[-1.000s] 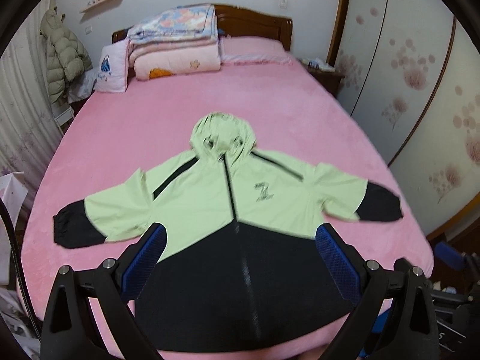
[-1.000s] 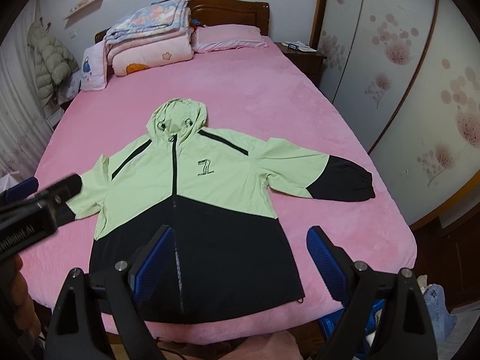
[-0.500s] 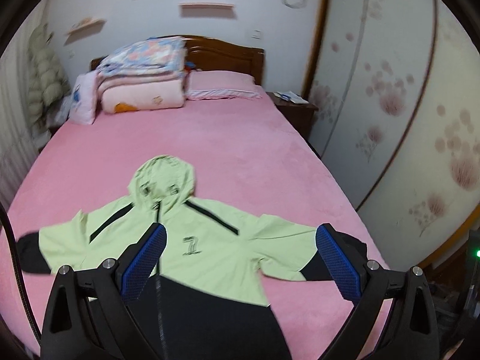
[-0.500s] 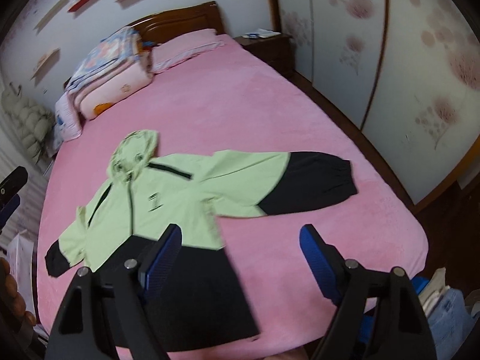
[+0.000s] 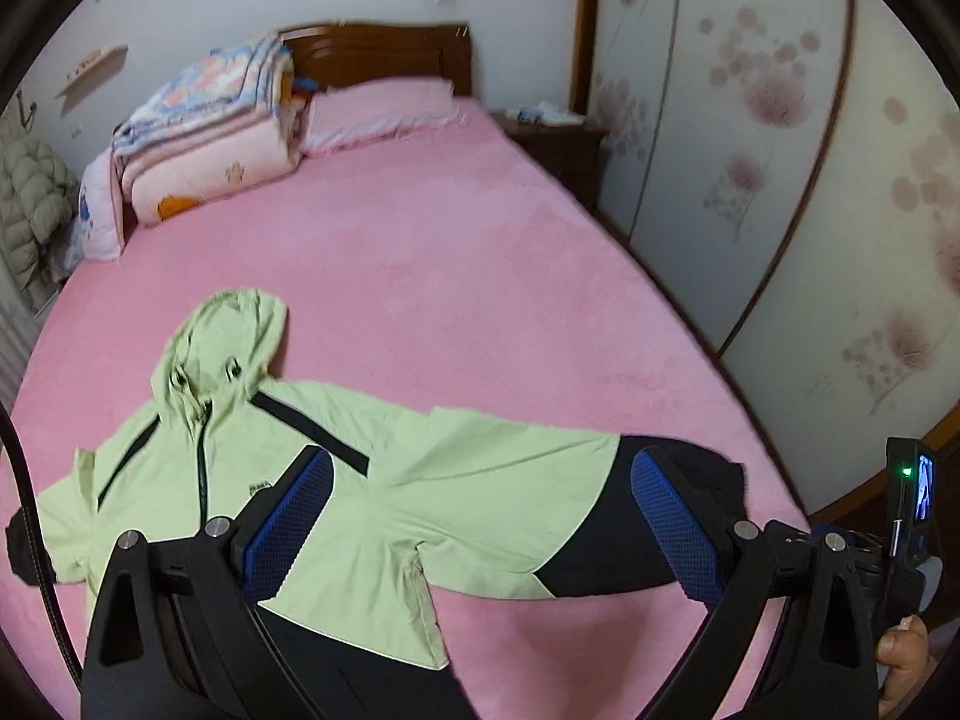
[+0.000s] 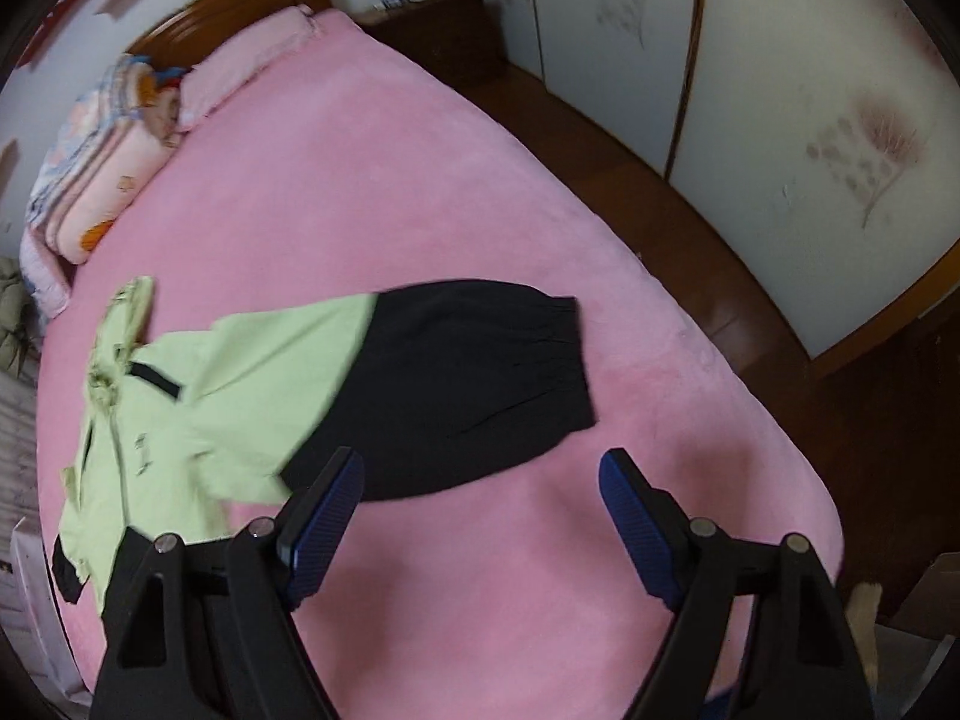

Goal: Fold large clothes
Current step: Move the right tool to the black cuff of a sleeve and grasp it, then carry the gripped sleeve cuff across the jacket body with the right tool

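Left wrist view: left gripper [image 5: 480,516] is wide open w/ nothing held, hanging over the jacket [image 5: 312,480] spread flat on the pink bed [image 5: 450,240]. Right wrist view: right gripper [image 6: 480,516] also gaping, empty, near the black sleeve cuff [image 6: 540,354]. Imo pinch the cuff edge only, not the blanket, then fold inward.

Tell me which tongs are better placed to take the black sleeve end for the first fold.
Probably the right tongs: open, they hang just in front of the sleeve's black end. The left tongs, also open, hang nearer the armpit.
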